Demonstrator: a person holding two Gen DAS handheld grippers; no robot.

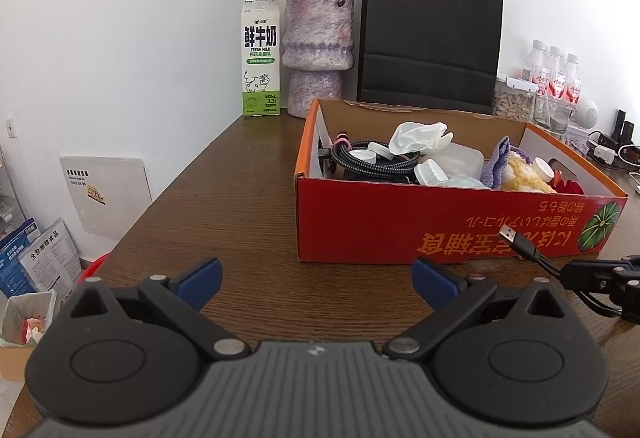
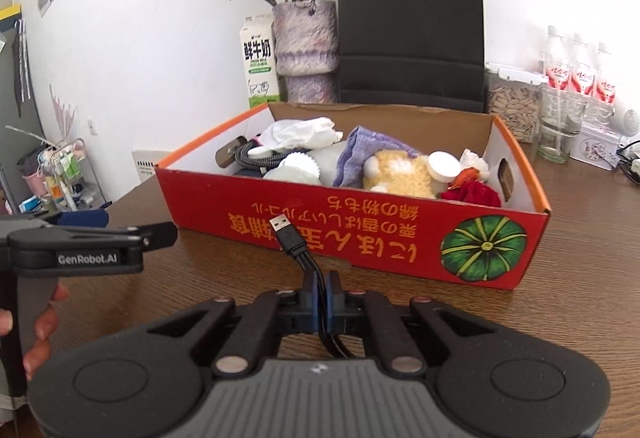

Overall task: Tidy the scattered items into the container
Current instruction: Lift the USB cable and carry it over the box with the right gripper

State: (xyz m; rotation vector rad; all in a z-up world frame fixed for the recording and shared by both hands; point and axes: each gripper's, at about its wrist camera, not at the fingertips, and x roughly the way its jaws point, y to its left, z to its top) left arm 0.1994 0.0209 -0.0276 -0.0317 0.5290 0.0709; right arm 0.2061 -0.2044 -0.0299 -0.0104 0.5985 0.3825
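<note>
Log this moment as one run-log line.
right tongs: shut on USB cable | left tongs: open, empty | red box: ahead, partly filled | next: likely cable into box

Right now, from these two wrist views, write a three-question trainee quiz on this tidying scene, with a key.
1. True or false: the right gripper is shut on the USB cable.
2. Which stands directly behind the red cardboard box? A) black paper bag B) laptop C) kettle
3. Fill in: the left gripper has its jaws ____ with nothing between them.

Key
1. True: the blue pads pinch the cable just below its plug.
2. A: the black paper bag stands against the wall behind the box.
3. open: only bare table shows between the fingers.
</note>
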